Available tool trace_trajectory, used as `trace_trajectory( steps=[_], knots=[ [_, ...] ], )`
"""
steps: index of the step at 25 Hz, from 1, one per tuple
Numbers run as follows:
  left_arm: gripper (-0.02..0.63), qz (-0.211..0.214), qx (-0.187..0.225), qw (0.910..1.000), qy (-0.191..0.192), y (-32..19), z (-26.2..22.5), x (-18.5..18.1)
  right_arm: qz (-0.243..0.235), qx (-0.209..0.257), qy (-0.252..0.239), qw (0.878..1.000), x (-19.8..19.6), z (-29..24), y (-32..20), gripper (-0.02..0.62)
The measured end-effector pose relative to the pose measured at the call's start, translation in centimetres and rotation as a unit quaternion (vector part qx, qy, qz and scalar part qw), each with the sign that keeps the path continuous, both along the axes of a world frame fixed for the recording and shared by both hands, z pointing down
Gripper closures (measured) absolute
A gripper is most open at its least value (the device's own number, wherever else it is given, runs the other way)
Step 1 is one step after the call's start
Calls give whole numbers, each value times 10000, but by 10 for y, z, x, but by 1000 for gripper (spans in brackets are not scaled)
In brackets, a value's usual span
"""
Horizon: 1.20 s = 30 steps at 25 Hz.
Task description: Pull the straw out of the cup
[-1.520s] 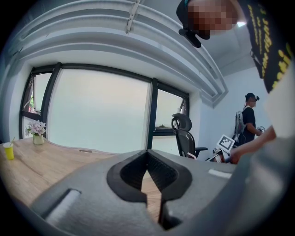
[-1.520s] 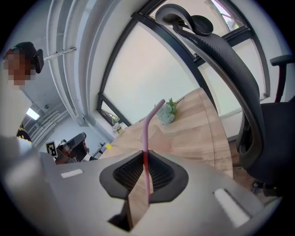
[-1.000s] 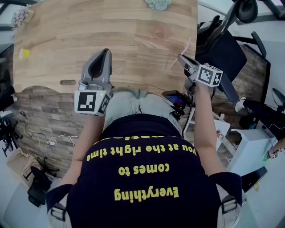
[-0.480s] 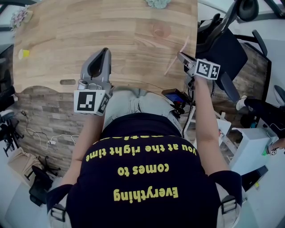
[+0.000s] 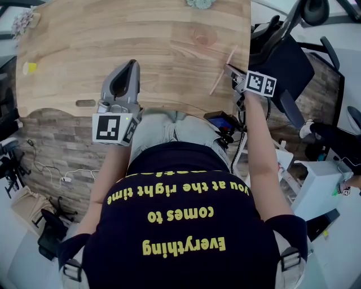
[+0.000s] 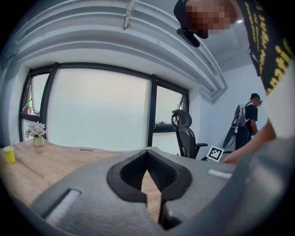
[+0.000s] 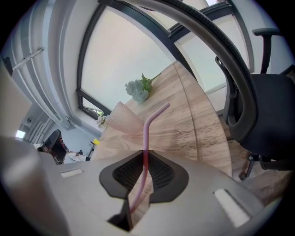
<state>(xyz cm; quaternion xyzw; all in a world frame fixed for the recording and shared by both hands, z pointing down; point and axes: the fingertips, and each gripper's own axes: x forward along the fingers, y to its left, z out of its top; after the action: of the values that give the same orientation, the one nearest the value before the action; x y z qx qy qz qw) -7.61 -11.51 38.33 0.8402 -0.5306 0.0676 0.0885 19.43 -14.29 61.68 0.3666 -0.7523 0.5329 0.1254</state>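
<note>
A pink bendy straw (image 5: 221, 71) is pinched between the pads of my right gripper (image 5: 227, 69) over the table's right front corner. It sticks out past the jaws in the right gripper view, where the straw (image 7: 146, 138) ends in a bent tip. The straw is clear of the cup. The translucent pink cup (image 5: 204, 38) stands farther back on the wooden table (image 5: 113, 34), and the cup (image 7: 121, 120) shows left of the straw's tip. My left gripper (image 5: 134, 62) hovers by the front edge, shut and empty.
A small yellow cup (image 5: 29, 68) sits at the table's left edge. Flowers (image 5: 198, 3) stand at the far edge and a second vase (image 5: 25, 21) at the far left corner. A black office chair (image 5: 282, 62) is close on the right.
My right gripper has sunk toward the table with the straw still in it. The left gripper has stayed where it was.
</note>
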Motion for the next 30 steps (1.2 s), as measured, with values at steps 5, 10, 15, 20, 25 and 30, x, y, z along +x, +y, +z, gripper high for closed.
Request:
trace_trajectory(
  steps=[5,10,15,20,25,30],
  knots=[
    [606,4,8,10000,-16,0,-2,1,65,-66,1,10000,-4,5,-3,552],
    [606,-24,1,10000,-40,2,-2,-1,220,-138,-107,9996,-5,6,-9,552],
    [606,-61,-18,10000,-48,3,-2,-4,225,-279,-48,9993,-9,9,-10,552],
    [606,-87,-30,10000,3,1,-2,-7,125,-350,112,9992,-13,12,-9,551],
    [606,-94,-16,10000,5,1,-2,-7,33,-391,205,9990,-14,15,-8,551],
    [606,-117,-15,9999,7,2,-2,-9,-121,-408,382,9984,-17,17,-6,549]
  ],
)
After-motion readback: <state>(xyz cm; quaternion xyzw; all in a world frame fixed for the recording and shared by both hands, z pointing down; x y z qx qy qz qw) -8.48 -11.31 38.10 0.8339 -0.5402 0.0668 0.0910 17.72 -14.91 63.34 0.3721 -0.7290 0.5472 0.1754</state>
